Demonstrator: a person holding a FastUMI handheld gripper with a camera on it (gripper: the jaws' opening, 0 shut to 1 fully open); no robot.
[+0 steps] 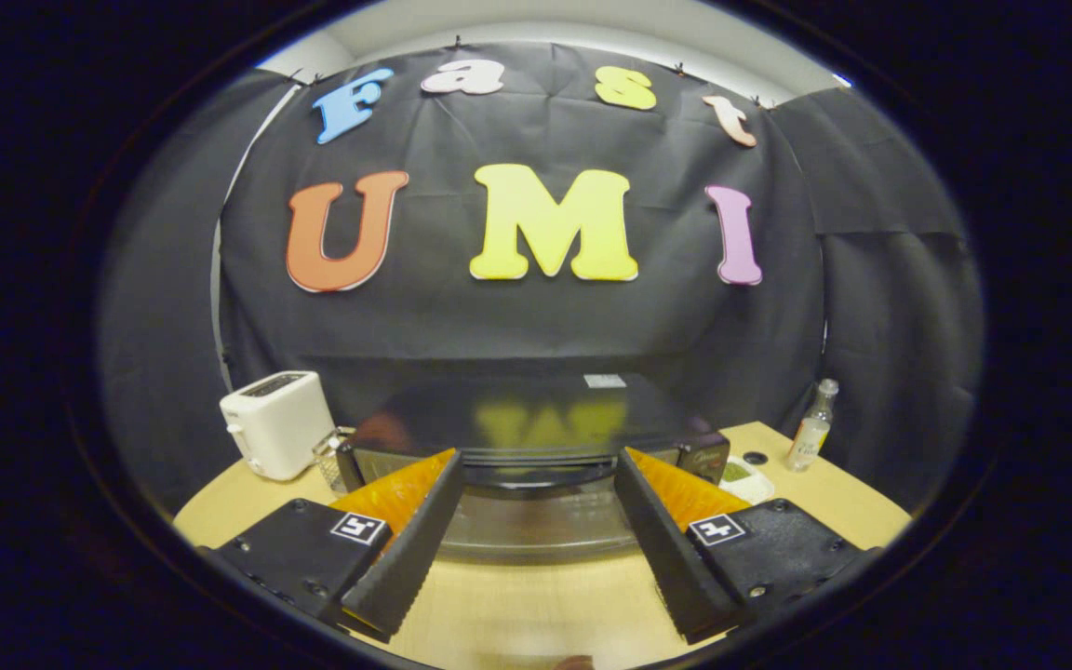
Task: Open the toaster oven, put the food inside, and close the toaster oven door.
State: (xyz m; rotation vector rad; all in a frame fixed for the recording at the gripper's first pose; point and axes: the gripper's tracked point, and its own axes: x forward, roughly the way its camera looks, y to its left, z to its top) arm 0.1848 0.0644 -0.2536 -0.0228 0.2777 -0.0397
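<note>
One toaster oven (536,419) sits on the light wooden bench (517,605), straight ahead of the gripper (536,470), with its dark glossy top facing up and its front toward the fingers. Its door appears to hang down, the glass panel (536,521) lying between the two fingers, though how far it is lowered is hard to tell. The gripper is spread wide with nothing held; its two fingers (415,530) stand well apart on either side of the door panel, tips near the oven's front. One white pop-up toaster (277,423) stands on the bench beside the oven on one side. On the other side are one small white dish (748,479) holding something greenish and, beyond it, one clear bottle (813,426) standing upright.
</note>
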